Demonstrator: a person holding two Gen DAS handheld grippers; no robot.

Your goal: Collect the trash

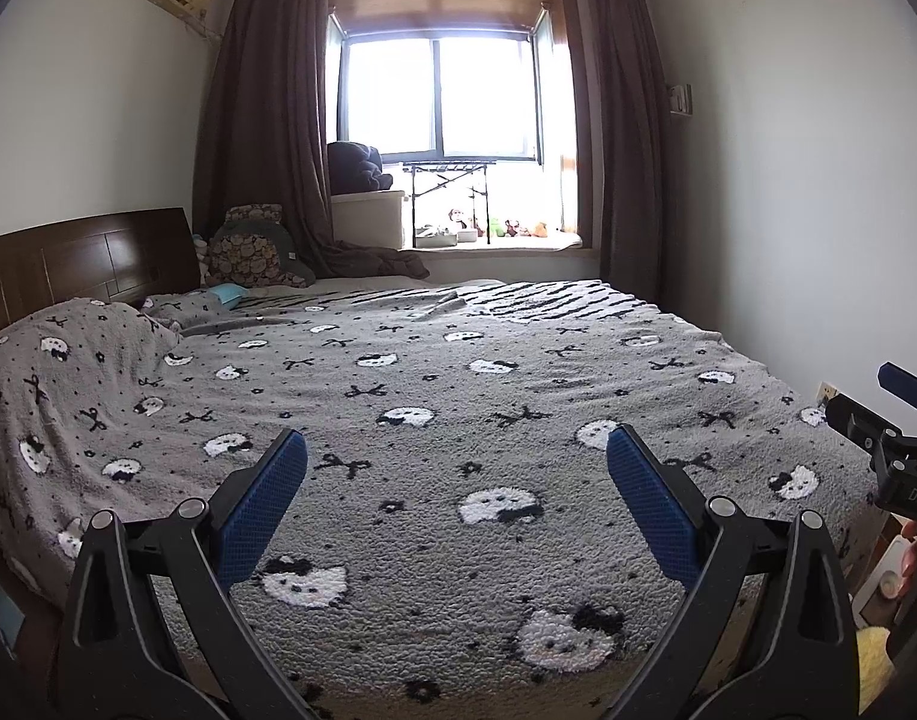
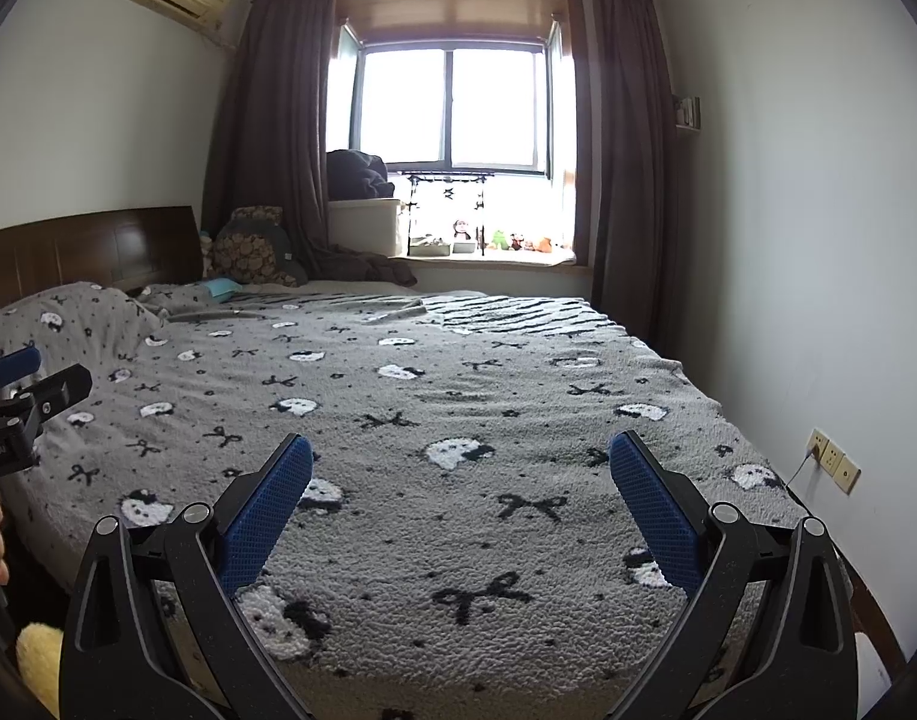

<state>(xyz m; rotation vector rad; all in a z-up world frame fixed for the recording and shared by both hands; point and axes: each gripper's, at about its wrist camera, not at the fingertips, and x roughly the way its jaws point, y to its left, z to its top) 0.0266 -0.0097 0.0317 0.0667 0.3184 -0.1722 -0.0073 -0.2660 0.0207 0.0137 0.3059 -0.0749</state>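
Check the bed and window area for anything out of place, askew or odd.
Little stands out. The grey cat-print blanket lies fairly flat on the bed. A small light-blue item sits near the pillows by the headboard; too small to identify. One curtain's hem is bunched onto the mattress. Both grippers' jaws are open and empty.

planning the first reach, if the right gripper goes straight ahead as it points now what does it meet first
Likely the grey blanket covering the bed: the open right gripper looks forward across it with nothing between. Depth is unclear.
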